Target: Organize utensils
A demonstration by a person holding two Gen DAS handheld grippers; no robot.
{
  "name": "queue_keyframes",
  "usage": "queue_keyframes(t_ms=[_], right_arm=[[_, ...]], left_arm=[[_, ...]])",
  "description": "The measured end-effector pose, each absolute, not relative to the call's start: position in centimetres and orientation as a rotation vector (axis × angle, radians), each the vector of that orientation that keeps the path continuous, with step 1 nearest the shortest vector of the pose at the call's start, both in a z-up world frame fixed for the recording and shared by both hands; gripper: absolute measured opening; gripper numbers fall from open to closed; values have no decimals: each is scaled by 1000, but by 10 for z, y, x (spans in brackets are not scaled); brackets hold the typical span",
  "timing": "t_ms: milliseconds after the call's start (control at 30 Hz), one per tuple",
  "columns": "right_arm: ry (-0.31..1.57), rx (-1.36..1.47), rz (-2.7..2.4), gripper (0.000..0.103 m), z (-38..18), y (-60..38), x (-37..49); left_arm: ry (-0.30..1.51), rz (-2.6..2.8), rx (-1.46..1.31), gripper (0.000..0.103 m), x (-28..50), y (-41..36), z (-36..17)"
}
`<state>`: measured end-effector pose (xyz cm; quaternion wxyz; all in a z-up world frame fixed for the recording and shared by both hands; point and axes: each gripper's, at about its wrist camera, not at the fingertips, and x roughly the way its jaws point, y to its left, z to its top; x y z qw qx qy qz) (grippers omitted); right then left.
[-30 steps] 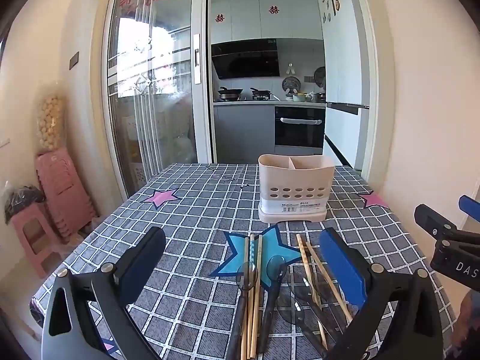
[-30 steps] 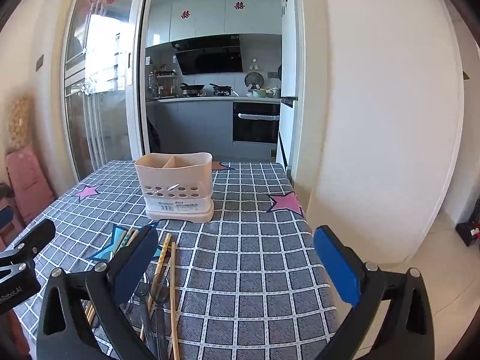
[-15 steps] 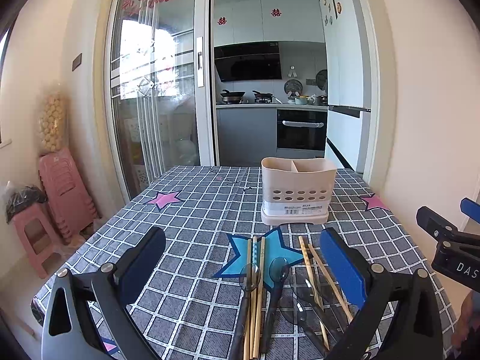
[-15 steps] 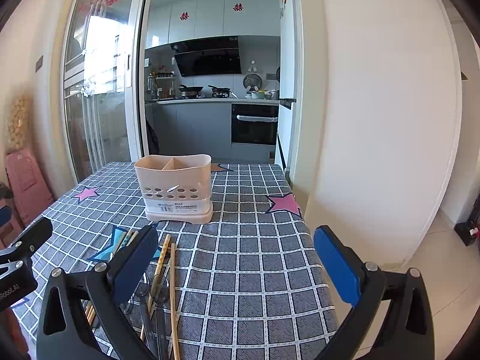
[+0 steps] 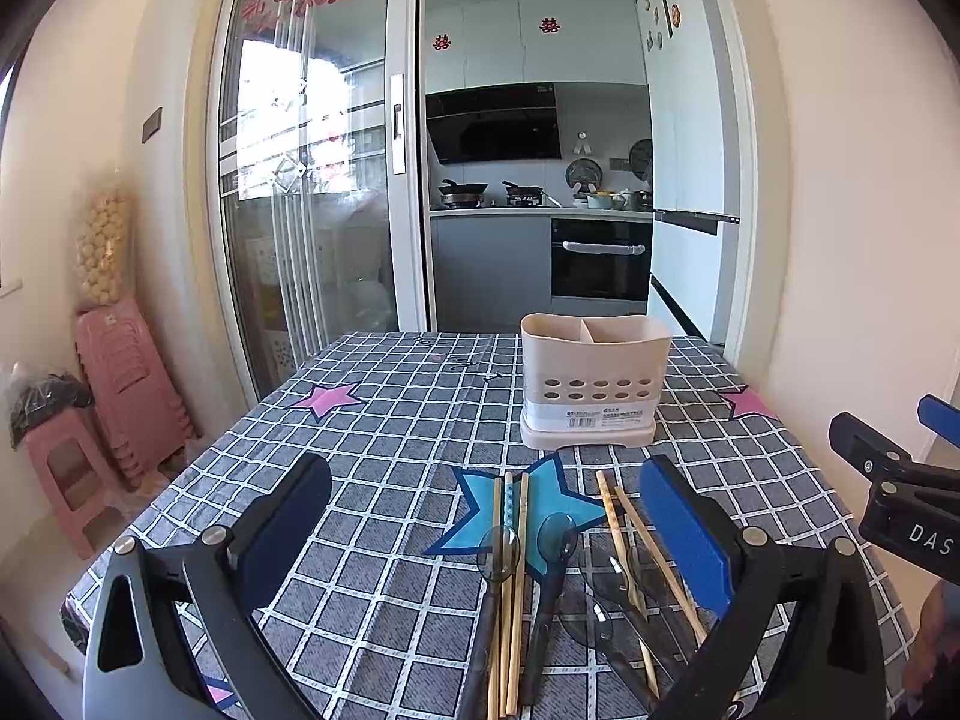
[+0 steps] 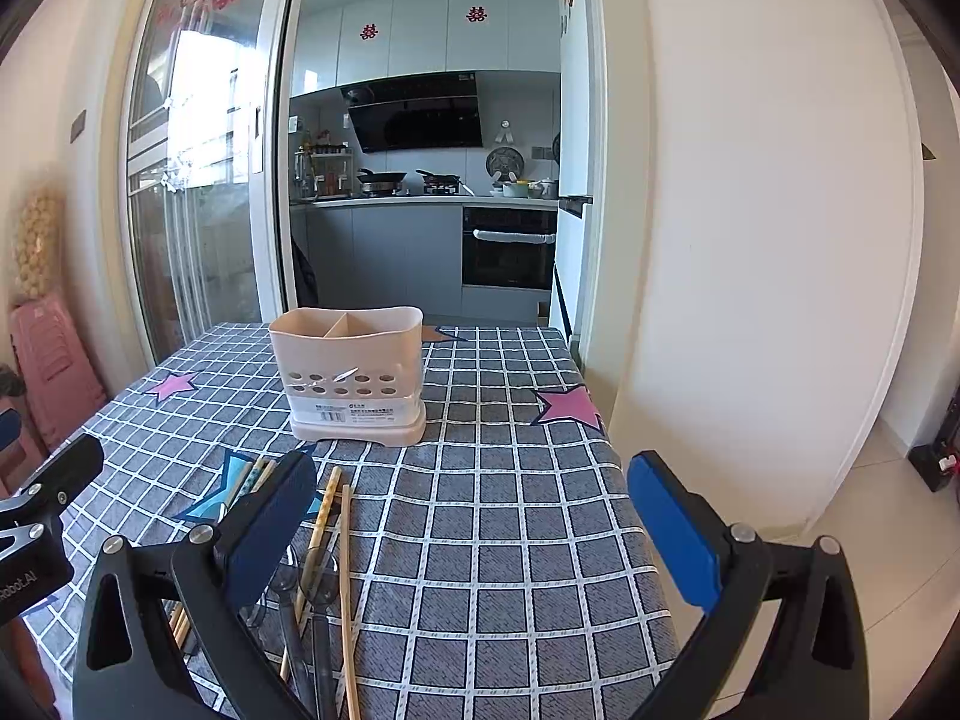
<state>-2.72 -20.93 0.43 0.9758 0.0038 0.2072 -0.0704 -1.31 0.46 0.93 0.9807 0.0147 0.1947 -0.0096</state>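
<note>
I hold my left gripper (image 5: pixel 486 534) and right gripper (image 6: pixel 471 531) above the table's (image 6: pixel 510 540) near edge, both spread wide with nothing between the pads. Chopsticks (image 5: pixel 509 570) and clear spoons (image 5: pixel 555 546) lie near that edge; the beige utensil holder (image 5: pixel 594 381) stands upright toward the far edge.

Bright sun comes in through the glass door (image 5: pixel 312 180) and glares white. Everything looks sharp. Edges bend, and the corners go black.
</note>
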Motion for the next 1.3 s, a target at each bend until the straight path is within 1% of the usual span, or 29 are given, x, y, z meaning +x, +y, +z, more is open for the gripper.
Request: queue_keyframes(t_ms=[1300], right_arm=[[429,15,-136,103,4,-207,-25]], left_arm=[[399,-23,31,103,-13,7,6]])
